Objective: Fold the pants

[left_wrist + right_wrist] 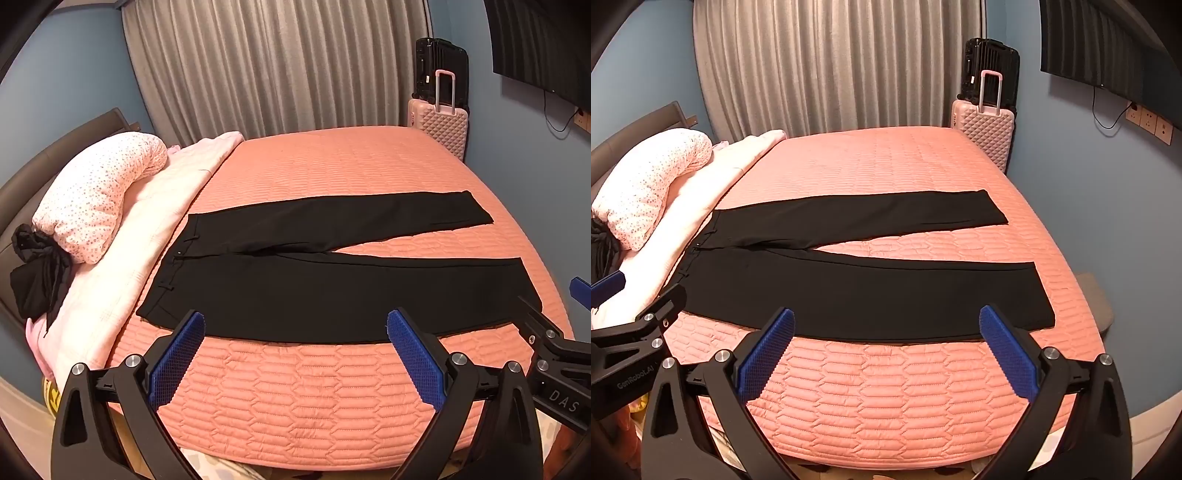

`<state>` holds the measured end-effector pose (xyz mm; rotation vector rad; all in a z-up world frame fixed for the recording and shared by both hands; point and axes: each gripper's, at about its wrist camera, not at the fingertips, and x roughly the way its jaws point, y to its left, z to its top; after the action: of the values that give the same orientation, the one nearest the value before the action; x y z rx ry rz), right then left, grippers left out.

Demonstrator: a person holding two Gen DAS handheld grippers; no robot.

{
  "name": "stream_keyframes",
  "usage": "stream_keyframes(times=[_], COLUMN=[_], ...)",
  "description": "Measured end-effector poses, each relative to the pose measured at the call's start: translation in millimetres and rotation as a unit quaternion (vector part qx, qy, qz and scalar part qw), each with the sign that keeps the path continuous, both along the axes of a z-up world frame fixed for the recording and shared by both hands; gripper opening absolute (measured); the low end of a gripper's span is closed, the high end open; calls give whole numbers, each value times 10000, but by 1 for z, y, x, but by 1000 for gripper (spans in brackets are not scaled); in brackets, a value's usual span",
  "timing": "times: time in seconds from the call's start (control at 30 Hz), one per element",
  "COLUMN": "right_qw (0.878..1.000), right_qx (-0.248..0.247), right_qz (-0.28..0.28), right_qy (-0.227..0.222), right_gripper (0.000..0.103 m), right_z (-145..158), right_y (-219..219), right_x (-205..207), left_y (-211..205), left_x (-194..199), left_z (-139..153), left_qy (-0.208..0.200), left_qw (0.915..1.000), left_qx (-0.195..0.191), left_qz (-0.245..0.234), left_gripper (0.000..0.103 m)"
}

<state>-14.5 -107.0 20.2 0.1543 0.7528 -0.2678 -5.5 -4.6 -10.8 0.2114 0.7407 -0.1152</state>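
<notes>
Black pants (332,273) lie flat on the pink quilted bed (314,398), waistband at the left, both legs spread apart toward the right. They show the same way in the right wrist view (857,284). My left gripper (295,325) is open and empty, hovering over the near edge of the near leg. My right gripper (886,321) is open and empty, also above the near edge of that leg, further right. The right gripper shows at the right edge of the left wrist view (554,332). The left gripper shows at the left edge of the right wrist view (628,325).
A spotted pillow (99,192), a pale pink folded blanket (147,229) and a black bundle (37,273) lie at the head of the bed on the left. A pink suitcase (439,125) and a black suitcase (439,66) stand behind the bed. Curtains hang behind.
</notes>
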Motion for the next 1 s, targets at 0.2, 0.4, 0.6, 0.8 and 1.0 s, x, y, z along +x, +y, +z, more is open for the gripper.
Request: stream_keyframes(times=[0.2,0.4,0.6,0.8,1.0], right_qw=[10000,9998,9998,9999,10000], right_qx=[57,139,152,48,41], right_qz=[40,84,126,55,14], right_qy=[-48,-63,-87,-78,-76], right_gripper=[98,98,98,98,98], right_z=[-1,-2,0,1,0], right_y=[-1,-4,-3,-1,-1], right_x=[-1,-2,-2,-2,-3], left_y=[0,0,-2,-2,1], left_x=[0,1,0,0,2], left_z=[-1,-2,0,2,5], left_qy=[32,102,73,58,77], left_qw=[10000,9999,10000,10000,10000], left_qx=[-10,-40,-1,2,-14], left_qz=[9,-35,-54,-51,-30], left_gripper=[98,98,98,98,98])
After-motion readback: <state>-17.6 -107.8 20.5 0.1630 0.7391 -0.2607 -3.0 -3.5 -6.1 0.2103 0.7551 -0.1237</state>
